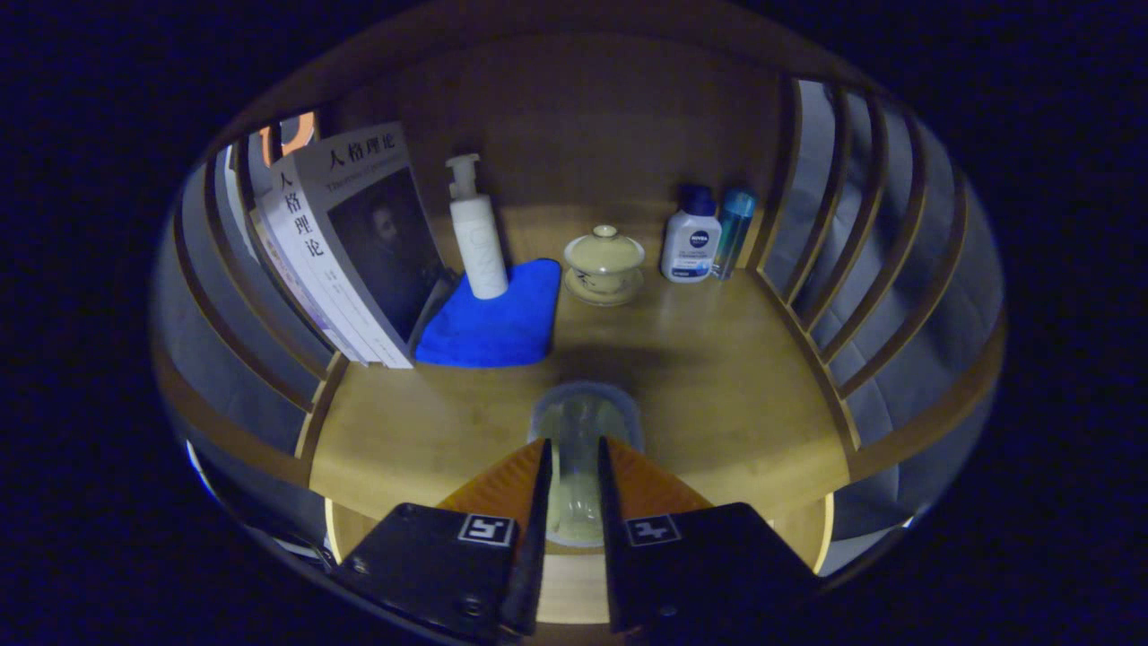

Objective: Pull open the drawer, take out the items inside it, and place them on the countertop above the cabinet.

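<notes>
Clear cup (581, 449) is clamped between the closed fingers (574, 489), low over the tabletop (717, 386). Risk: smooth walls may slip; early release could tip it.

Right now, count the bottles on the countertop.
3. A white pump bottle stands on the blue cloth beside the books; a white bottle and a blue bottle stand together past the lidded cup. The gripper jaws pinch a clear container.
</notes>
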